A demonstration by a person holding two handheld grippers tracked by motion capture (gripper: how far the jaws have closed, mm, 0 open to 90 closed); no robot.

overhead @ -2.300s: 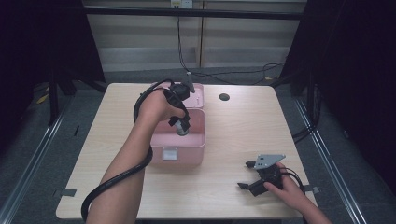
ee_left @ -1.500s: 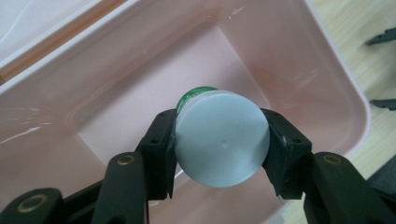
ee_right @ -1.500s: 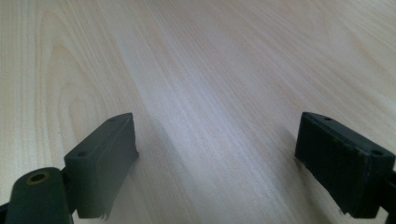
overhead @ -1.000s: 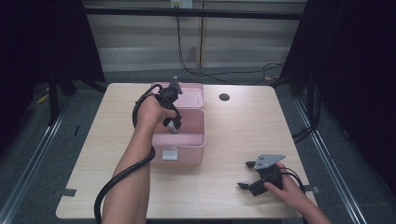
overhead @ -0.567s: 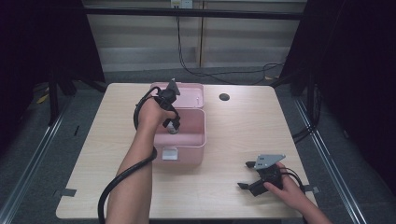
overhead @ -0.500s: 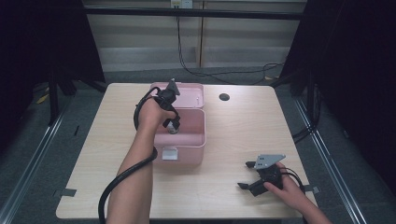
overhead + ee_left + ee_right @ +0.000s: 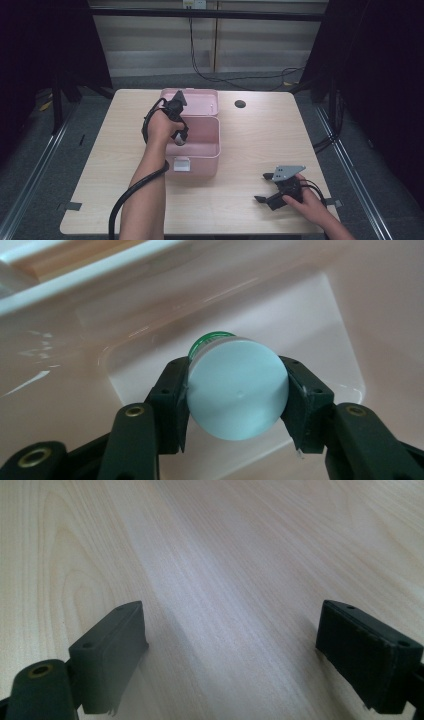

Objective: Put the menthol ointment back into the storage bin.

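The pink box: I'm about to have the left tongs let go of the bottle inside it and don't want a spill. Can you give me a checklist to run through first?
1. Left tongs grip on the bottle: both jaws press its white cap. Ok.
2. Bottle is over the inside of the pink box, not the rim: pink floor lies behind it. Ok.
3. Bottle's base touches the box floor: cannot tell, the cap hides it.
4. Lid is folded back, opening free. Ok.
5. Right tongs are out of the way: open, resting on the table, far from the box. Ok.
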